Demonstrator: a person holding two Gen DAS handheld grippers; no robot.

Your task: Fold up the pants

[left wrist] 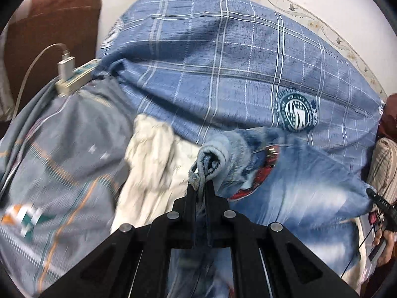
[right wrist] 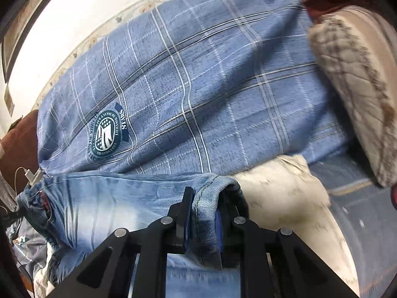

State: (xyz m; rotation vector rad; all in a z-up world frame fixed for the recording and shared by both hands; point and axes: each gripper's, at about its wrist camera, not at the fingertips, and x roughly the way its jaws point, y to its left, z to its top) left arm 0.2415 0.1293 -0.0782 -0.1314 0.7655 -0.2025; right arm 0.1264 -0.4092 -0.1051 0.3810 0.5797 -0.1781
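Light blue washed jeans (left wrist: 305, 188) hang stretched between both grippers above the bed. In the left wrist view my left gripper (left wrist: 200, 186) is shut on a bunched edge of the denim, with a loop of fabric sticking out above the fingertips. A red label (left wrist: 264, 171) shows on the jeans just to the right. In the right wrist view my right gripper (right wrist: 213, 195) is shut on a stitched, folded edge of the jeans (right wrist: 111, 211), which spread away to the left. The fabric hides the pads of both grippers.
A blue plaid quilt (left wrist: 223, 57) with a round badge (right wrist: 106, 136) lies behind. Under the jeans lies a white fluffy blanket (left wrist: 153, 164). A power strip with a plugged-in cable (left wrist: 72, 74) rests by a brown cushion (left wrist: 49, 24). At the right are a beige quilted pillow (right wrist: 354, 87) and a person's hand (left wrist: 383, 238).
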